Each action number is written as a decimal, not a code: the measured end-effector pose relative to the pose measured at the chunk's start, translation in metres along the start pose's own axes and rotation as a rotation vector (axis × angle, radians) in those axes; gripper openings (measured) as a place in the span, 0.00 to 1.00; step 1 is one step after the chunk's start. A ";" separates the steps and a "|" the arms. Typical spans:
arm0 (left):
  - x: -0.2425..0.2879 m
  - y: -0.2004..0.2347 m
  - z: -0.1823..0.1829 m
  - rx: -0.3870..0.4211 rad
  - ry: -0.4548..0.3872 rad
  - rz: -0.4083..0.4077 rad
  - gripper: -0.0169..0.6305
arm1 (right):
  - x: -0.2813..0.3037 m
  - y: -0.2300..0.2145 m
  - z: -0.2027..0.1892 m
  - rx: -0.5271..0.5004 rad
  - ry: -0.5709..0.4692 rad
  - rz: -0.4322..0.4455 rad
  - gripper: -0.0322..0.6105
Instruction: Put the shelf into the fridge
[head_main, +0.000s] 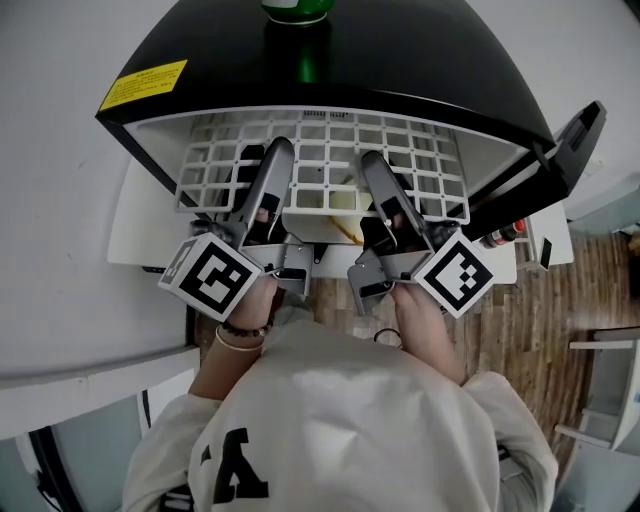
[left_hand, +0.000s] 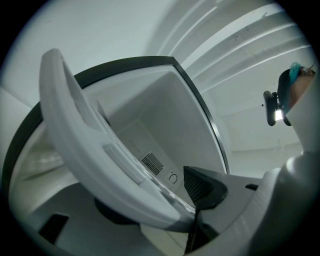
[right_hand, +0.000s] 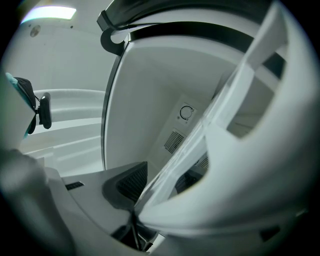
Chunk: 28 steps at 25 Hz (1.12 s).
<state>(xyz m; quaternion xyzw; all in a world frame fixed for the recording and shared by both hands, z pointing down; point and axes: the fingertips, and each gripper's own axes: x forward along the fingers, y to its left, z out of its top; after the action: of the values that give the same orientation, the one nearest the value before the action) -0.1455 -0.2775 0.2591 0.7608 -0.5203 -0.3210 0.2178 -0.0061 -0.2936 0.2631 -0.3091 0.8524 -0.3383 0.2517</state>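
Observation:
A white grid shelf (head_main: 330, 165) lies level, its back part inside the open black fridge (head_main: 400, 60) and its front edge sticking out. My left gripper (head_main: 273, 158) is shut on the shelf's front edge left of centre. My right gripper (head_main: 374, 162) is shut on it right of centre. In the left gripper view the shelf's rim (left_hand: 90, 150) runs down to the dark pad (left_hand: 202, 187), with the fridge's white inside (left_hand: 165, 115) behind. In the right gripper view the rim (right_hand: 240, 165) meets the pad (right_hand: 130, 185) the same way.
The fridge door (head_main: 575, 140) stands open at the right, with a red-capped item (head_main: 505, 235) in its rack. A green bottle (head_main: 296, 8) stands on top of the fridge. A white box (head_main: 320, 215) sits below the shelf's front. Wooden floor (head_main: 560, 310) lies to the right.

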 end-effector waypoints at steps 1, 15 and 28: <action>0.001 0.000 0.001 0.003 -0.002 0.000 0.43 | 0.001 0.000 0.001 -0.001 0.001 -0.002 0.31; 0.001 -0.002 0.000 0.020 0.023 0.004 0.45 | 0.002 -0.001 0.001 0.018 0.009 -0.011 0.31; 0.002 -0.005 -0.001 0.037 0.015 -0.029 0.46 | 0.000 -0.001 0.003 0.005 -0.013 0.007 0.31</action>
<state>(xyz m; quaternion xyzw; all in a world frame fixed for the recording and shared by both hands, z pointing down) -0.1411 -0.2777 0.2563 0.7745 -0.5135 -0.3086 0.2030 -0.0038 -0.2953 0.2618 -0.3079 0.8510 -0.3375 0.2588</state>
